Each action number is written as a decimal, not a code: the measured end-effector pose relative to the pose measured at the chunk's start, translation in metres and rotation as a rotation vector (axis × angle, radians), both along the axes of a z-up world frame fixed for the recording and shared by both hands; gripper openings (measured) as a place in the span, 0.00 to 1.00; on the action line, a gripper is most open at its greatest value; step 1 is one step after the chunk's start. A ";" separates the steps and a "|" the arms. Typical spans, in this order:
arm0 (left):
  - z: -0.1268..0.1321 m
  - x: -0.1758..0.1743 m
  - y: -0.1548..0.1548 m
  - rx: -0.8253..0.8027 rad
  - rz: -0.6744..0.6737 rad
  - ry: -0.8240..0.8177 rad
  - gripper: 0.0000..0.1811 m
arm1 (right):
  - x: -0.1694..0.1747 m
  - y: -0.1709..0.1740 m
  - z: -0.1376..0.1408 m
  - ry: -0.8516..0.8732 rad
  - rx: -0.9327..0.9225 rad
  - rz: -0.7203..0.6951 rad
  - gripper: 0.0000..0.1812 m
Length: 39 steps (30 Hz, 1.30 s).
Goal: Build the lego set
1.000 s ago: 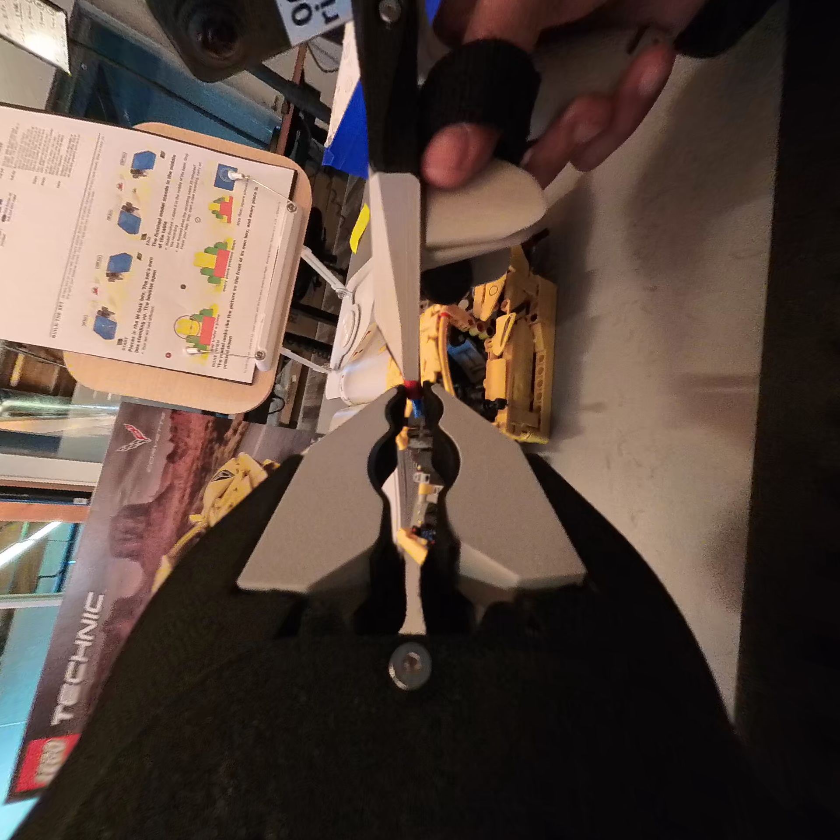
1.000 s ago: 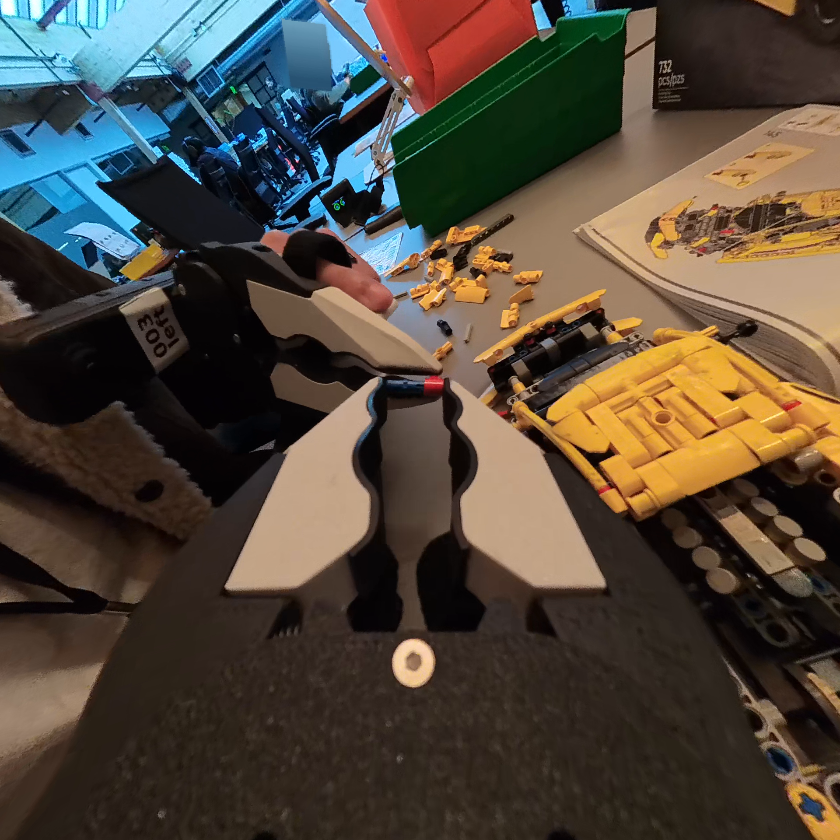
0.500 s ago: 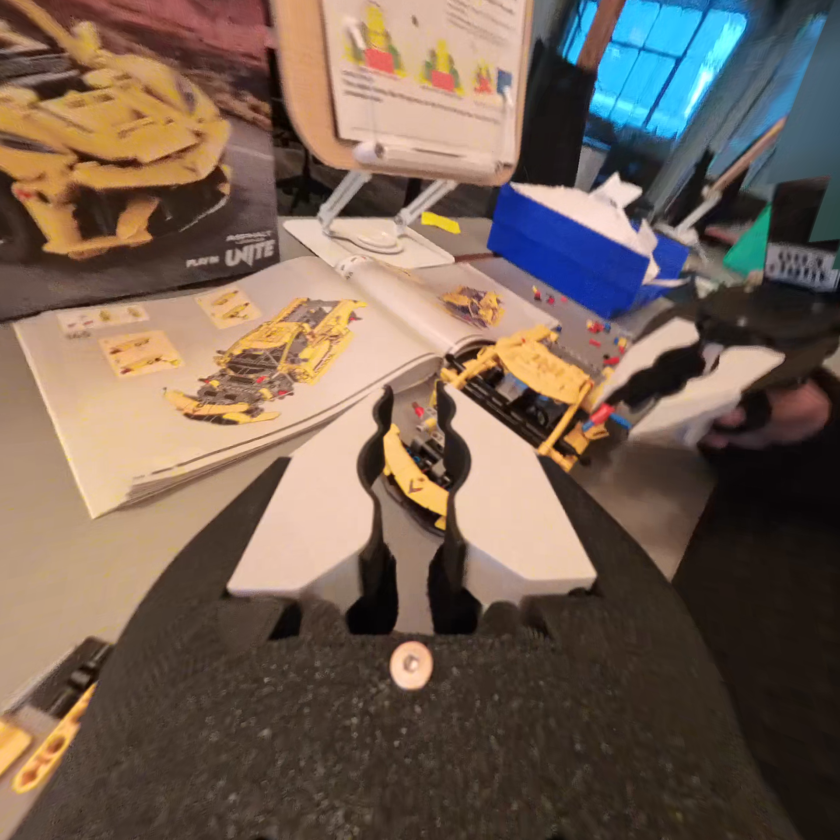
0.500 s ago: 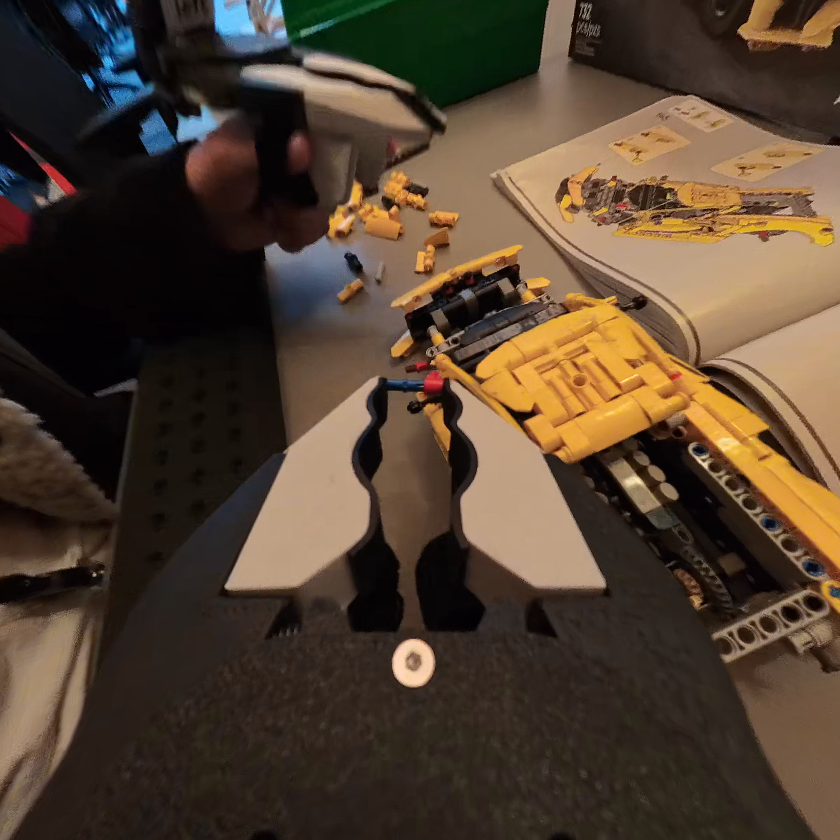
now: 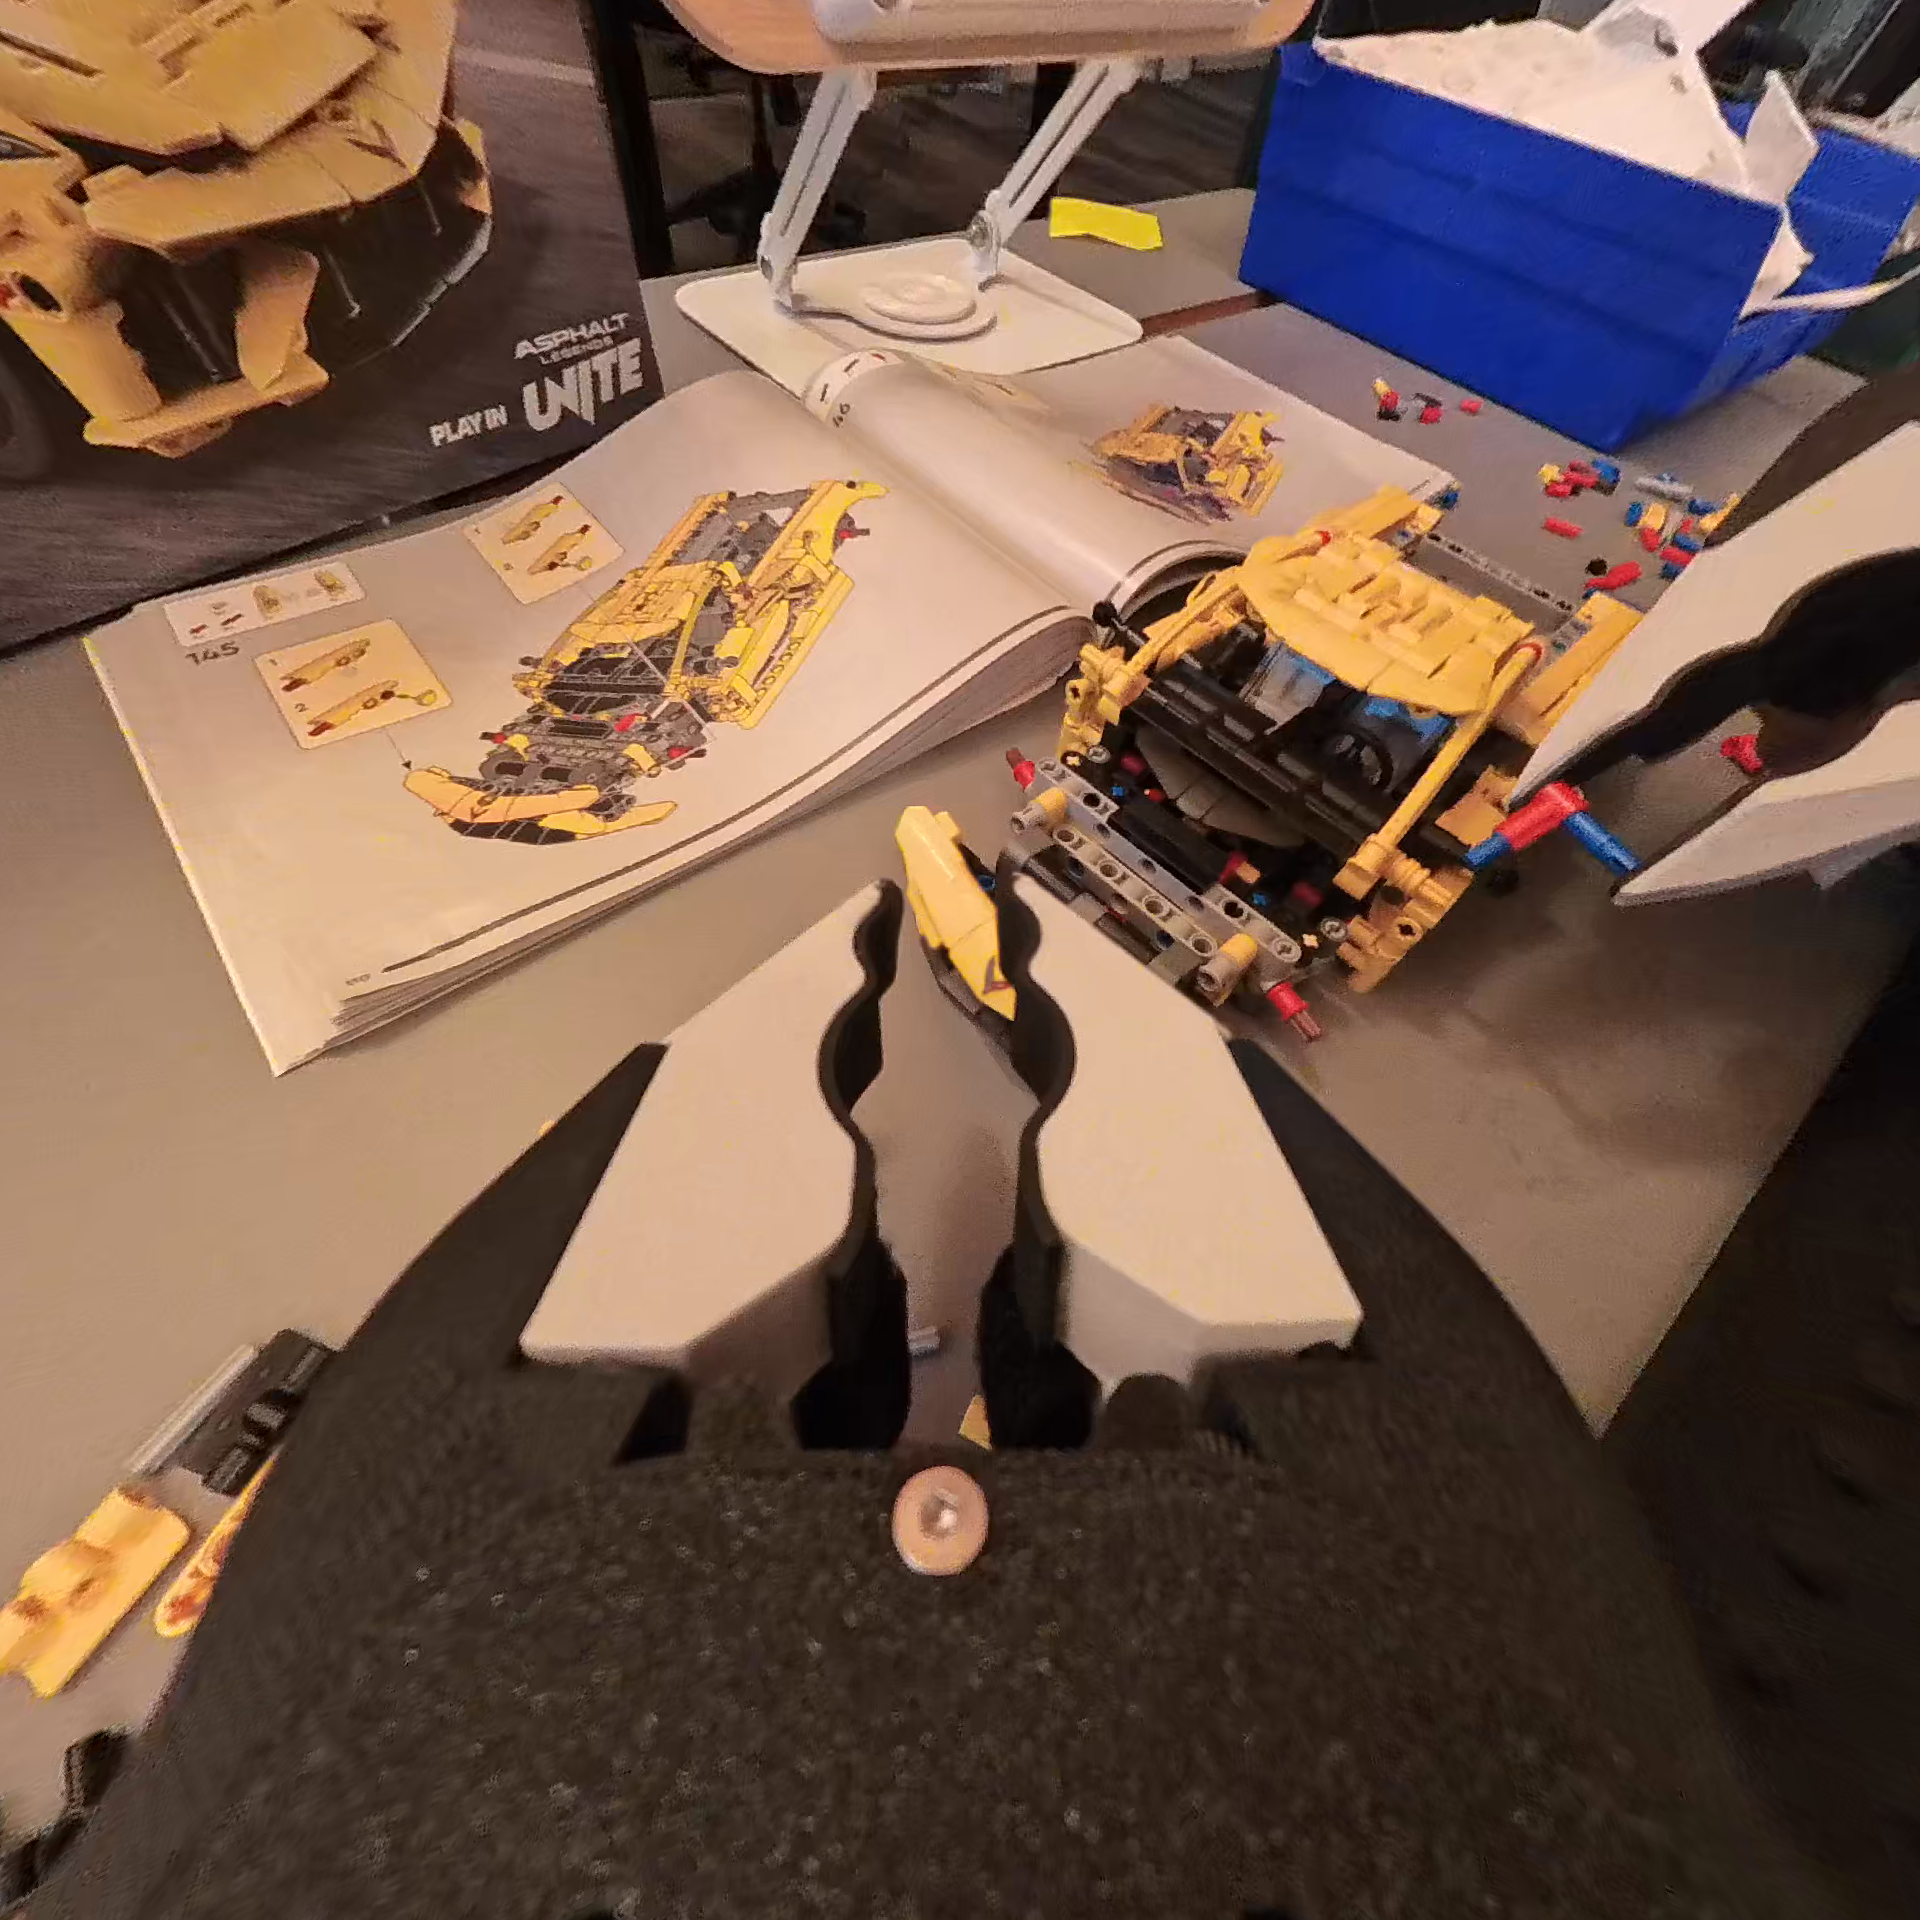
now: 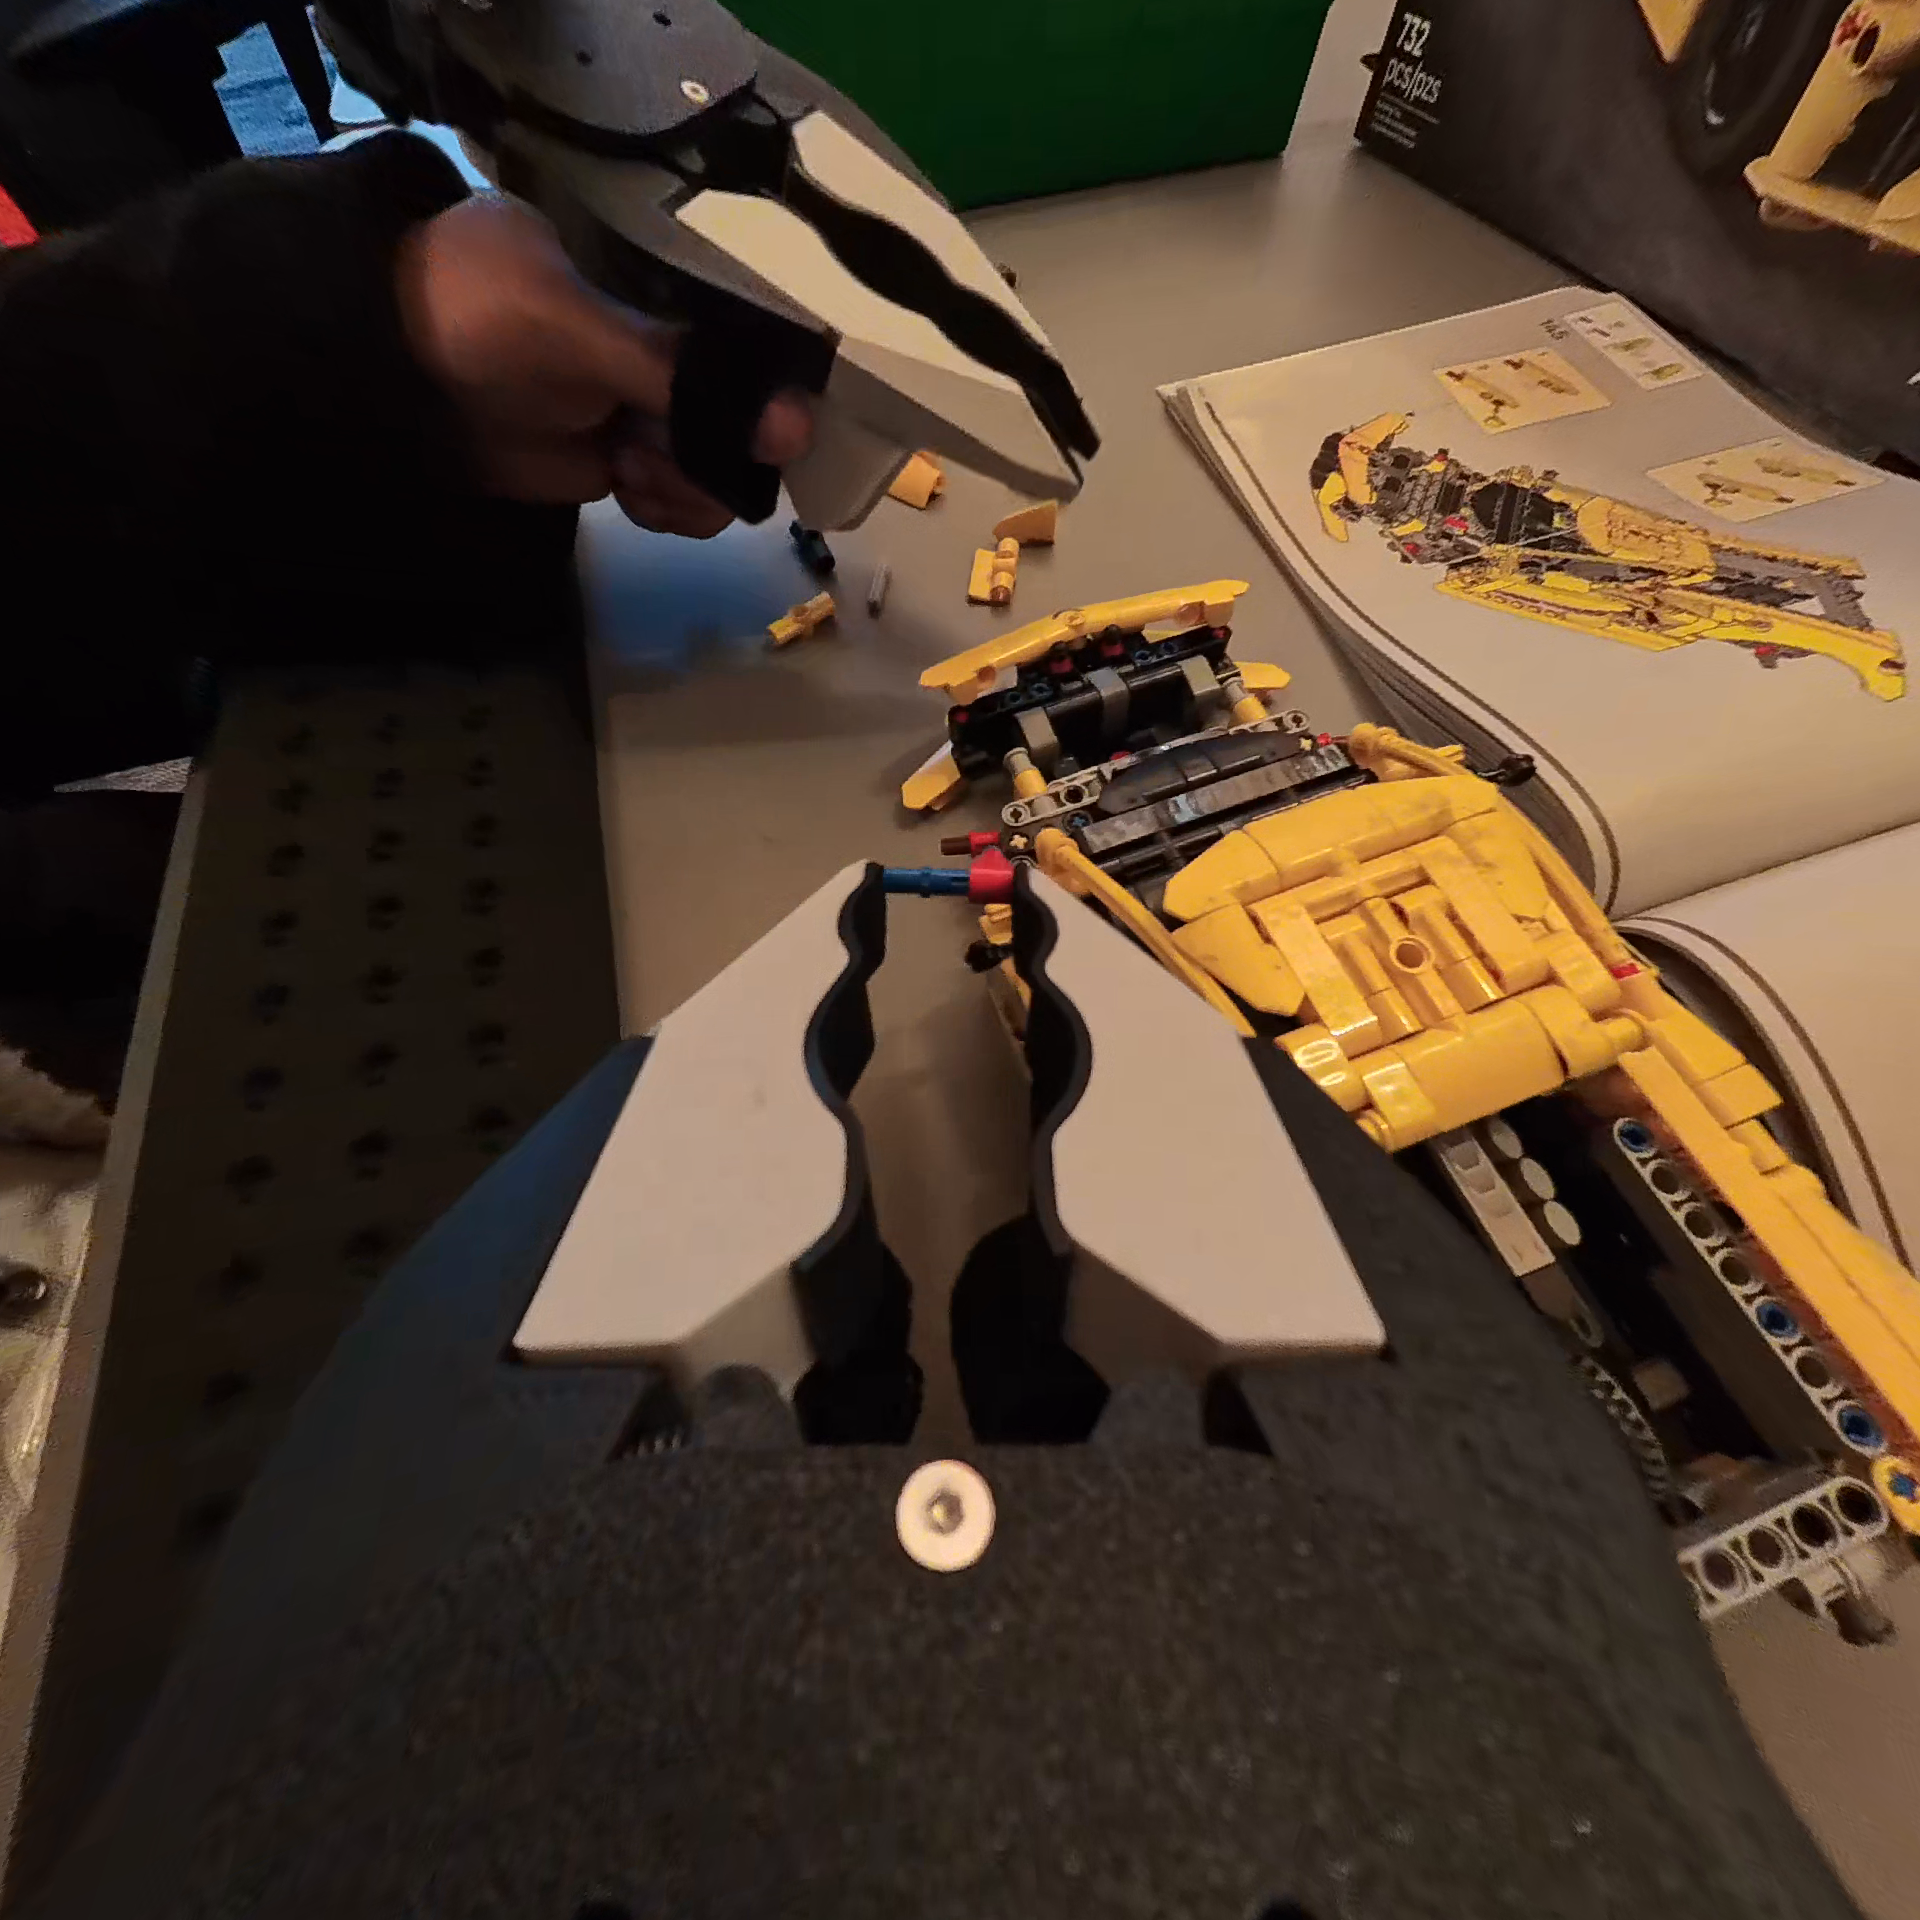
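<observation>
The right gripper (image 6: 948,891) is clamped on a blue-and-red pin (image 6: 945,880), just beside the yellow Lego car (image 6: 1382,935) on the grey table (image 6: 748,748). Farther left, the left gripper (image 5: 948,914) hangs with fingers apart and empty. The instruction booklet (image 6: 1683,707) lies open beyond.

Yellow-and-black lego car (image 6: 1382,935), blue-and-red pin (image 6: 940,881), grey table (image 5: 208,1195)

Printed lettering on dark set box (image 5: 312,312), page numbers on open instruction booklet (image 5: 623,790)
</observation>
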State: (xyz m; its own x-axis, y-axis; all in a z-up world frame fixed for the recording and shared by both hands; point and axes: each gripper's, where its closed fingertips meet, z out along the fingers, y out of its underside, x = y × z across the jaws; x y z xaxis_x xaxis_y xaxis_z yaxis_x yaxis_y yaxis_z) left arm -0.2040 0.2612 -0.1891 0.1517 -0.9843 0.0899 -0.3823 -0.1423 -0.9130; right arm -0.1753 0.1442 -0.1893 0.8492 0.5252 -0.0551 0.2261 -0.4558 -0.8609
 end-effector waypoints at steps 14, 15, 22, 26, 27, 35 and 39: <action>-0.005 0.000 0.000 0.019 -0.004 0.017 0.10 | 0.004 -0.002 0.004 0.020 0.015 -0.042 0.13; -0.006 0.000 0.000 0.017 -0.004 0.019 0.10 | 0.004 -0.002 0.005 0.024 0.018 -0.041 0.13; -0.011 0.000 0.005 0.012 0.000 0.041 0.10 | 0.001 -0.003 0.003 0.040 0.008 -0.020 0.13; -0.016 0.001 0.007 0.016 -0.003 0.064 0.10 | 0.001 -0.004 0.005 0.074 0.003 -0.015 0.13; -0.017 0.001 0.007 0.015 -0.003 0.070 0.10 | 0.000 -0.004 0.006 0.082 0.004 -0.013 0.13; -0.026 0.003 0.009 0.002 -0.002 0.106 0.10 | -0.001 -0.005 0.005 0.106 -0.006 -0.005 0.13; -0.024 0.007 0.007 -0.014 -0.017 0.098 0.10 | 0.002 -0.005 0.006 0.123 -0.009 -0.012 0.13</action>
